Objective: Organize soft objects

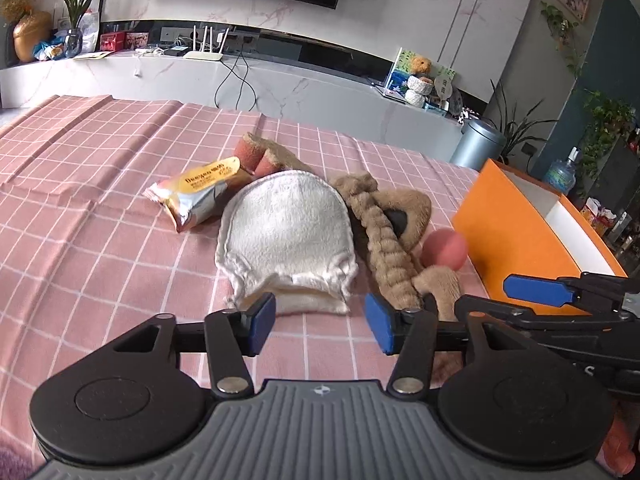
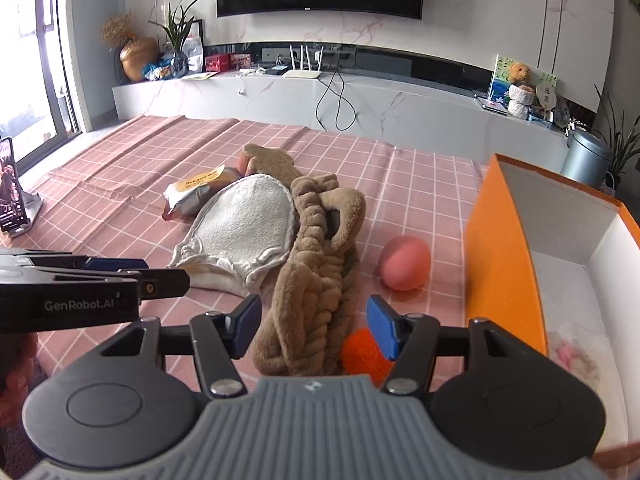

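Looking along my right gripper (image 2: 314, 328), jaws apart, the brown plush (image 2: 316, 264) lies between its fingers, long axis running near to far. My left gripper (image 1: 320, 320), also apart, faces the white mitt (image 1: 286, 236); the box (image 2: 500, 264) stands right.

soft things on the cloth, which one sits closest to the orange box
The pink ball. It lies alone beside the orange box, while the white mitt and brown plush lie further left.
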`<state>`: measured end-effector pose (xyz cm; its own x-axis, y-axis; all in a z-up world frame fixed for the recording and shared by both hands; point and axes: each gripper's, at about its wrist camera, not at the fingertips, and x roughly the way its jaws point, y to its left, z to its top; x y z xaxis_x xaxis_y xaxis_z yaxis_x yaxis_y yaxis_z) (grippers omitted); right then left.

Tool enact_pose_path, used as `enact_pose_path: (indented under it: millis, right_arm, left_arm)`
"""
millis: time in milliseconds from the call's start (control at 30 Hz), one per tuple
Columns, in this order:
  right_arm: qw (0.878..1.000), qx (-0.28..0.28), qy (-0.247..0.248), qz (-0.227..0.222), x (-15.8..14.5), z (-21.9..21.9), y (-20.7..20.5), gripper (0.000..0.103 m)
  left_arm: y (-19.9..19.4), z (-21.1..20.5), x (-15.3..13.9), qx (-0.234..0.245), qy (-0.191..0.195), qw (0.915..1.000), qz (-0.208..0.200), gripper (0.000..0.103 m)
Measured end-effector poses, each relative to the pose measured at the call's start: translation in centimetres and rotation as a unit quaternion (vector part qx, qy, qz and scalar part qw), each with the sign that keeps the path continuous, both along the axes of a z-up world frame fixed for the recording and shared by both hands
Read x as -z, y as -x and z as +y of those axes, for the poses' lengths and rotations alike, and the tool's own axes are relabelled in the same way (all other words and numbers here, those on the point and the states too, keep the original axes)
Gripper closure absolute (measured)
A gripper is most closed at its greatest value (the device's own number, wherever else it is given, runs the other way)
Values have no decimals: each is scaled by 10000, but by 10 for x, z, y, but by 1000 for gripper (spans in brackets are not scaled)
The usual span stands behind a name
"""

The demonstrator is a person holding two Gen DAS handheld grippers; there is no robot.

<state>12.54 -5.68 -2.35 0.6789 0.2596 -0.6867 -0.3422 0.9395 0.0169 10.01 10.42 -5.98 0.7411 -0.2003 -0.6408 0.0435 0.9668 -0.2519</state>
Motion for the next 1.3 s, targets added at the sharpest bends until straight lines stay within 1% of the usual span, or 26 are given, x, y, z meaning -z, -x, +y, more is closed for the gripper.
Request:
enact_pose_path:
  millis: [100, 200, 233, 300, 400, 533, 633, 667, 700, 733, 767, 800, 833, 867, 900, 933, 1000, 1033, 1067, 1100, 1167, 1233, 1300]
  right_arm:
    - [9998, 52, -22, 188, 3, 5, -26, 44]
    - [9991, 119, -74, 389, 8, 9, -53, 44]
    - [9987, 119, -75, 482, 11, 10, -61, 44]
    - [9975, 108, -68, 695, 17, 13, -78, 44]
    - [9944, 120, -95, 1043, 29, 17, -98, 44]
    - [9910, 76, -179, 1321, 44, 22, -112, 44]
    - [9910, 18, -163, 1327, 51, 27, -115, 44]
    - [9908, -14, -159, 1343, 53, 28, -116, 44]
    - [9902, -50, -186, 1386, 55, 30, -117, 46]
    - [9893, -73, -190, 1443, 58, 32, -118, 51]
    - [9899, -86, -134, 1411, 59, 34, -118, 51]
    - [9906, -116, -65, 1359, 60, 37, -117, 52]
    - [9913, -166, 14, 1303, 61, 39, -115, 58]
    - [9916, -190, 46, 1279, 62, 41, -115, 60]
    - [9918, -184, 67, 1260, 61, 41, -114, 62]
    - [9920, -168, 84, 1251, 61, 40, -114, 67]
    - [9919, -138, 45, 1264, 61, 38, -113, 70]
    - [9919, -114, 19, 1268, 59, 37, -113, 73]
    - [9918, -110, -12, 1272, 58, 37, -111, 75]
    - [9918, -119, -45, 1269, 56, 37, -110, 77]
    - [9928, -97, -111, 1186, 51, 36, -103, 79]
    - [9938, -76, -177, 1094, 43, 35, -97, 80]
    - [9934, -71, -331, 1097, 37, 33, -91, 80]
  left_arm:
    - [-20, 7, 0, -207, -54, 9997, 79, 31]
    - [-44, 17, 4, -346, -111, 9990, 261, 29]
    - [-52, 19, 5, -379, -112, 9987, 309, 28]
    - [-66, 21, 10, -385, -115, 9982, 448, 22]
    - [-82, 23, 22, -449, -89, 9968, 661, 18]
    - [-91, 27, 35, -622, 32, 9937, 932, 18]
    - [-91, 25, 43, -660, -70, 9925, 1031, 18]
    - [-89, 24, 43, -644, -138, 9933, 952, 17]
    - [-89, 21, 43, -636, -213, 9934, 928, 17]
    - [-88, 19, 44, -629, -280, 9935, 910, 18]
    - [-88, 16, 43, -612, -343, 9937, 876, 21]
    - [-87, 13, 43, -588, -398, 9940, 830, 25]
    - [-87, 10, 43, -604, -483, 9938, 804, 27]
    - [-85, 7, 43, -596, -572, 9936, 767, 32]
    - [-83, 5, 43, -591, -646, 9936, 719, 42]
    - [-81, 4, 43, -590, -720, 9933, 679, 47]
    - [-78, 3, 42, -633, -798, 9927, 652, 68]
    - [-76, 4, 41, -656, -794, 9925, 655, 72]
    - [-75, 5, 39, -660, -789, 9925, 664, 80]
    - [-73, 5, 37, -681, -823, 9921, 657, 96]
    - [-67, 6, 31, -690, -830, 9925, 577, 101]
    - [-60, 8, 25, -654, -768, 9936, 508, 101]
    - [-52, 9, 19, -599, -673, 9946, 518, 102]
